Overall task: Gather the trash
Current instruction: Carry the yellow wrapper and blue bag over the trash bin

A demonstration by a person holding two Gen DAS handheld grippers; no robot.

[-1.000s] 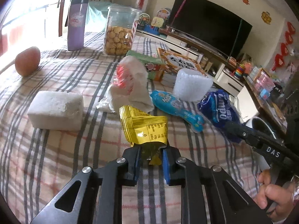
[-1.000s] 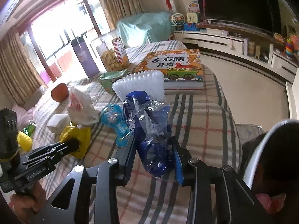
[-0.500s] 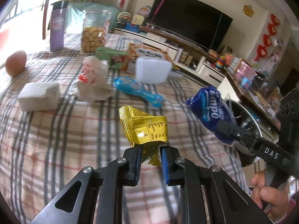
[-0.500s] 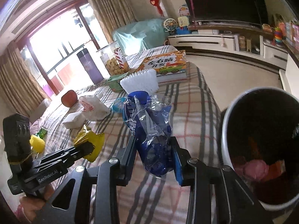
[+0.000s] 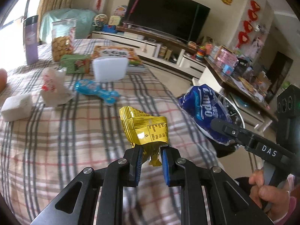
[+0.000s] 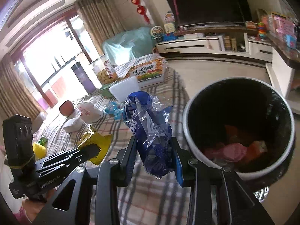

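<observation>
My left gripper is shut on a crumpled yellow wrapper, held above the plaid-covered table. My right gripper is shut on a blue plastic wrapper, which also shows in the left wrist view as the blue wrapper at the table's right edge. A round trash bin with a black liner stands just right of the right gripper, with pink and orange scraps at its bottom. The yellow wrapper and left gripper appear low left in the right wrist view.
On the table lie a light blue wrapper, a white crumpled bag, a white foam block, a white foam piece, a green box, a cookie jar, a purple tumbler and a picture book.
Both grippers have swung to the right and a little up with their wrappers. The trash bin has come into full view beside the right gripper.
</observation>
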